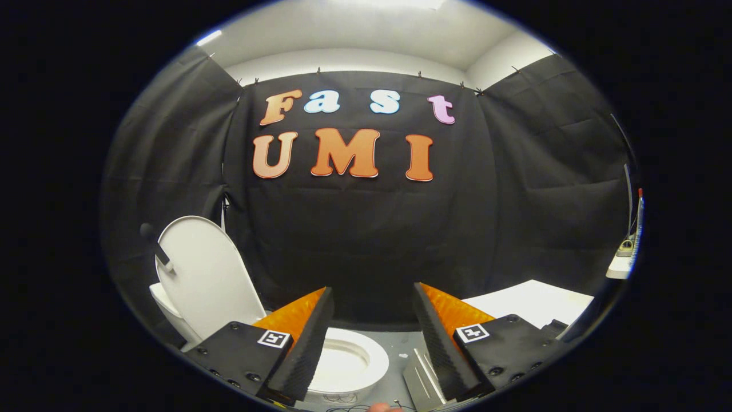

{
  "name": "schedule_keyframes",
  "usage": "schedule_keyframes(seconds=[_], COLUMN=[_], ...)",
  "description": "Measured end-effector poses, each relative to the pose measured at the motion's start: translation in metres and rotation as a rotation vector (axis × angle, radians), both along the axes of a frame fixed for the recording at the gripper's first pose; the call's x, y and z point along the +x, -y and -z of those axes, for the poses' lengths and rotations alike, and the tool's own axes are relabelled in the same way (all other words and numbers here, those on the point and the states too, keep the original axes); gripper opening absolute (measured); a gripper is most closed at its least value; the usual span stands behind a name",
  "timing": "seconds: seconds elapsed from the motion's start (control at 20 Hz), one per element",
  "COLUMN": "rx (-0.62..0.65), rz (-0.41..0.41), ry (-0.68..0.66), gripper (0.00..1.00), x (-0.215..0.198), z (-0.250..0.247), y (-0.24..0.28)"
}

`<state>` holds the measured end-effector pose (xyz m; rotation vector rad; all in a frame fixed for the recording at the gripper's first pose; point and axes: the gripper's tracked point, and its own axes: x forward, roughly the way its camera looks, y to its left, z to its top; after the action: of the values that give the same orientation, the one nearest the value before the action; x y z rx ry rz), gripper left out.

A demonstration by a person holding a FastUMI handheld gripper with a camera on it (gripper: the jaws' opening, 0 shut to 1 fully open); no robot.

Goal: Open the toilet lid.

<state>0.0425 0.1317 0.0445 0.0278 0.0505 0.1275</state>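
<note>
Gripper view: the toilet lid [206, 274] already stands raised, leaning back past the left finger, with the open toilet seat [349, 360] low between the fingers. The tongs [372, 320] are released, spread wide and grasping nothing. The risk now, as I judge it, is a stray sideways swing knocking the upright lid so it drops shut.

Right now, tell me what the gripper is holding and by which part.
Nothing is held. The gripper is open, its fingers apart with only air between them; the toilet lid stands raised, off to the side beyond them, untouched.
</note>
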Motion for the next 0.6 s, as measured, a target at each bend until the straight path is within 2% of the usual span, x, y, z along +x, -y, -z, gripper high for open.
schedule_keyframes(seconds=[0.15,0.35,0.6], rx=[-0.006,0.028,0.007], rz=[-0.001,0.025,0.078], ry=[-0.013,0.035,0.014], gripper=[0.9,0.9,0.9], x=[-0.002,-0.002,-0.007], z=[0.007,0.008,0.059], y=[0.006,0.013,0.023])
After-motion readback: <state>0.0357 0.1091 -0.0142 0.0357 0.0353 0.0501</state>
